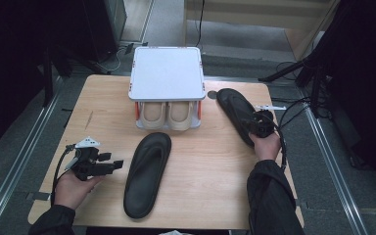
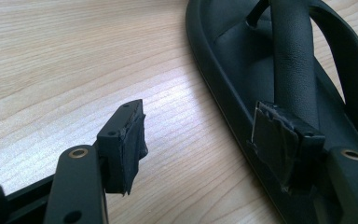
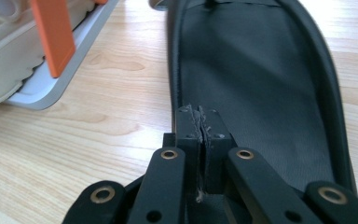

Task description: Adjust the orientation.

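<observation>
- The left tongs (image 1: 118, 162) are sitting low over the worktop (image 1: 205, 166) at its near left corner, held in the person's left hand (image 1: 73, 188), with their jaws standing wide apart and nothing between them.
- Just to their right, a black sandal (image 1: 147, 174) is lying sole-down near the middle of the worktop, toe end pointing away from the person; in the left gripper view the sandal (image 2: 279, 70) is lying right beside one jaw, its rim at that jaw's tip, and whether they touch I cannot tell.
- Behind it, a white shoe rack (image 1: 166, 73) is standing at the far edge with a beige pair of shoes (image 1: 166, 115) tucked under its top.
- Further right, a second black sandal (image 1: 235, 110) is lying aslant beside the rack.
- The right tongs (image 1: 255, 126), in the right hand (image 1: 266, 146), are resting over this sandal's near end; the right gripper view is showing the jaws pressed together, gripping nothing, above its footbed (image 3: 261, 84).
</observation>
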